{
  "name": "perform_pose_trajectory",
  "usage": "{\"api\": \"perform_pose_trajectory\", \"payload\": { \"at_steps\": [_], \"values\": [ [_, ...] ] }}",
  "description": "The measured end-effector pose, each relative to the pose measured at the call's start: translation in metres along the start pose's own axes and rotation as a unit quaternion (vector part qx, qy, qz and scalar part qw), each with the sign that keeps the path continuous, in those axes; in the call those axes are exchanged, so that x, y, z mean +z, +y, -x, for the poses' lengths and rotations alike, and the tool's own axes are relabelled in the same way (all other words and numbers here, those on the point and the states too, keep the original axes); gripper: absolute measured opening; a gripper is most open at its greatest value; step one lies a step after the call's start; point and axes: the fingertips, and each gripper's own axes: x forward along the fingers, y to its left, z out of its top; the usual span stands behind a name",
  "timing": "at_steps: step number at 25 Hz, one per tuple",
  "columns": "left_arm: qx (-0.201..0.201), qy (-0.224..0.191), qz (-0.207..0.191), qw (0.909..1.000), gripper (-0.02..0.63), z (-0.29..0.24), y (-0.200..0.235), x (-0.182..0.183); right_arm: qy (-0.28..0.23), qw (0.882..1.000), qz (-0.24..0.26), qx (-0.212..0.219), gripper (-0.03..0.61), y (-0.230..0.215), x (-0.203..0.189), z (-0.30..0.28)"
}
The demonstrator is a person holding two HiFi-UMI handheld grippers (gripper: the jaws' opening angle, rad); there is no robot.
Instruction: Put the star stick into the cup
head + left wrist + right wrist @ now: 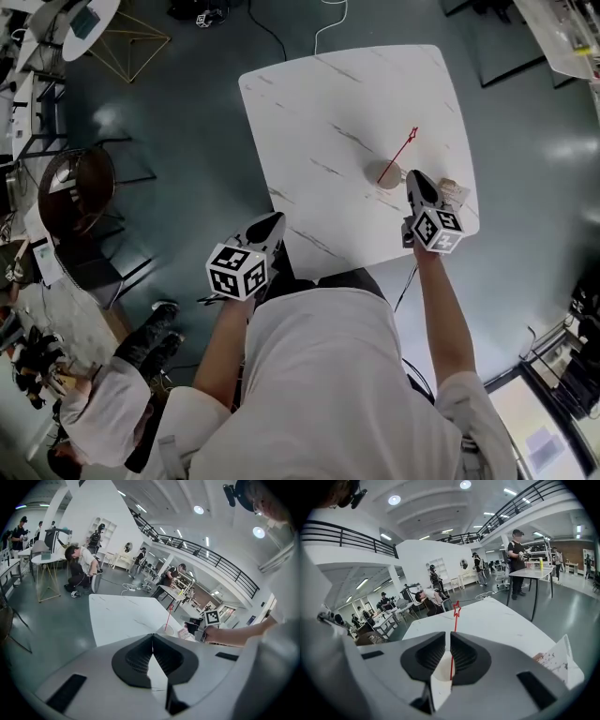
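Observation:
The red star stick [401, 148] stands tilted in the pale cup [388, 174] on the white marble table [319, 103], star end up and away from me. My right gripper [413, 175] sits just right of the cup. In the right gripper view its jaws [448, 633] are parted by a narrow slit. The stick [456, 616] rises along the right pad's edge out of the cup [440, 672] below. My left gripper [275, 221] hangs at the table's near left edge, shut and empty [153, 635]. From there the cup [167, 630] and stick [168, 617] show far off.
A speckled paper packet [456, 190] lies by the table's right edge, beside my right gripper. A round dark chair [80, 187] and a person [103, 394] are on the floor at left. Other people and tables fill the hall beyond.

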Motion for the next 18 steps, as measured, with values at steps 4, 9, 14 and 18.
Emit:
{"api": "perform_pose_trajectory", "payload": {
  "at_steps": [4,9,14,18],
  "values": [
    [-0.015,0.003,-0.013,0.9998,0.012,0.008,0.006,0.004,-0.011,1.000,-0.005,-0.022,0.042,0.007,0.011,0.018],
    [-0.038,0.013,-0.049,0.9980,0.012,0.018,0.012,0.005,-0.016,0.999,-0.008,-0.037,0.032,0.031,0.016,0.041],
    [-0.070,0.022,-0.075,0.9945,0.012,0.025,0.017,0.005,-0.032,0.999,-0.012,-0.036,0.032,0.064,0.018,0.070],
    [-0.089,0.030,-0.099,0.9907,0.012,0.028,0.019,0.006,-0.047,0.997,-0.017,-0.057,0.032,0.073,0.017,0.098]
  ]
}}
